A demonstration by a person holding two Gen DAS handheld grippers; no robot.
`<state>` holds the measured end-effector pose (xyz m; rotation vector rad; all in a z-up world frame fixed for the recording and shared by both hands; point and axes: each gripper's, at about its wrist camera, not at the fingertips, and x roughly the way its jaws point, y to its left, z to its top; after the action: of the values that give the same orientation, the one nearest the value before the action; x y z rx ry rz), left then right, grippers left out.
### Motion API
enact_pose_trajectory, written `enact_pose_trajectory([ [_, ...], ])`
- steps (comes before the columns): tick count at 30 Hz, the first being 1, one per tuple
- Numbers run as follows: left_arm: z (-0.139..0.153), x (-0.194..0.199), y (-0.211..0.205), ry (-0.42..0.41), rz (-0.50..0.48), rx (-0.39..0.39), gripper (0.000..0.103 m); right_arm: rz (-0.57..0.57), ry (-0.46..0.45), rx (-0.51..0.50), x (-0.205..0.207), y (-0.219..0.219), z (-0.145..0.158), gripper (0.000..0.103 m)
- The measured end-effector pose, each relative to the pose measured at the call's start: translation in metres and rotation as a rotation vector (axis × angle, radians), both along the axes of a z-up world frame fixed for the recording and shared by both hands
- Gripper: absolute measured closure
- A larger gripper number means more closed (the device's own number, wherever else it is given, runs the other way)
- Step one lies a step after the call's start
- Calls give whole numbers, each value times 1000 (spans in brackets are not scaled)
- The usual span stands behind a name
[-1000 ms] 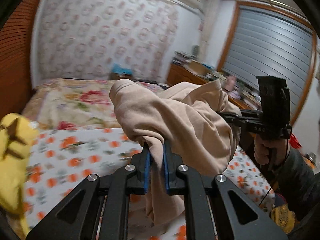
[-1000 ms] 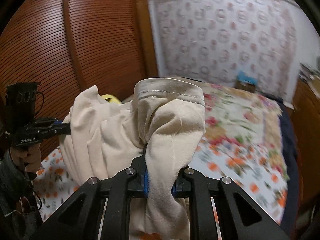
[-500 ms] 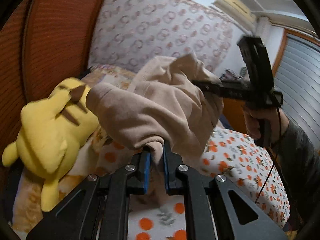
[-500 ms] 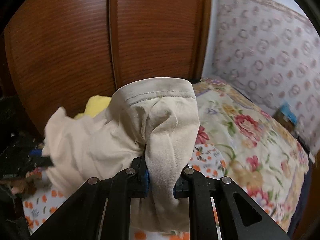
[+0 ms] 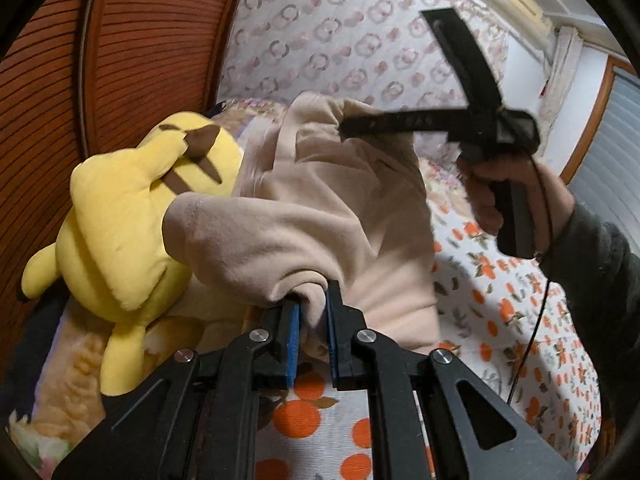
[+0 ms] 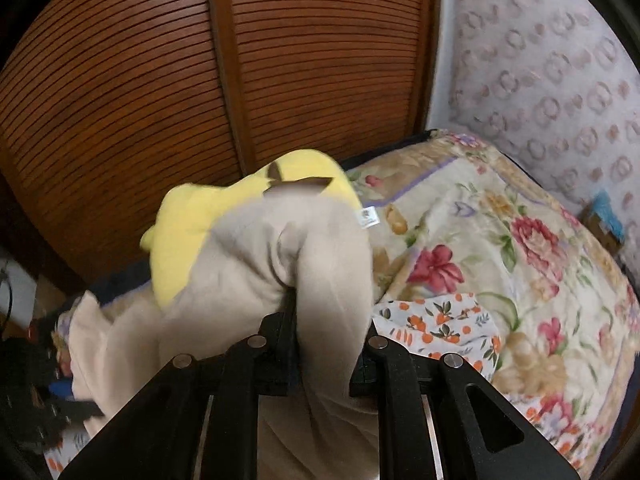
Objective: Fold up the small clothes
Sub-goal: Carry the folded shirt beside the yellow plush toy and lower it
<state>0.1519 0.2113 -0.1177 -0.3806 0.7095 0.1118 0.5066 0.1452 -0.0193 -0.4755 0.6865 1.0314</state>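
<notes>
Both tongs carry the beige garment [image 5: 304, 216] above the bed [image 5: 500, 320], near the yellow plush [image 5: 120, 216]. The left tongs [image 5: 312, 312] clamp a fold; the right tongs [image 6: 324, 344] have just been opening, with cloth between them. Next it needs lowering and spreading flat.

Right gripper [image 6: 326, 332] fingertips buried under cloth [image 6: 280, 280]; contact unclear. Plush [image 6: 224, 216] lower half hidden behind cloth, motion-blurred. Left gripper [image 6: 60, 392] dark smear at frame's left edge.
</notes>
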Motion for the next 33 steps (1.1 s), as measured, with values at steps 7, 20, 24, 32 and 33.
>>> enact_pose_trajectory([
  [7, 1, 0, 3, 18, 11, 6, 89, -112, -12, 56, -1, -36, 8, 53],
  [20, -2, 0, 1, 52, 27, 45, 86, -159, 268, 126, 21, -60, -29, 90],
  [24, -4, 1, 0, 64, 28, 64, 86, -167, 126, 138, 13, -60, -17, 96],
  [32, -1, -1, -2, 65, 24, 80, 86, -288, 31, 133, 17, -45, -9, 95],
  [33, 0, -1, -2, 65, 21, 83, 86, -293, 28, 131, 16, -45, -8, 94],
])
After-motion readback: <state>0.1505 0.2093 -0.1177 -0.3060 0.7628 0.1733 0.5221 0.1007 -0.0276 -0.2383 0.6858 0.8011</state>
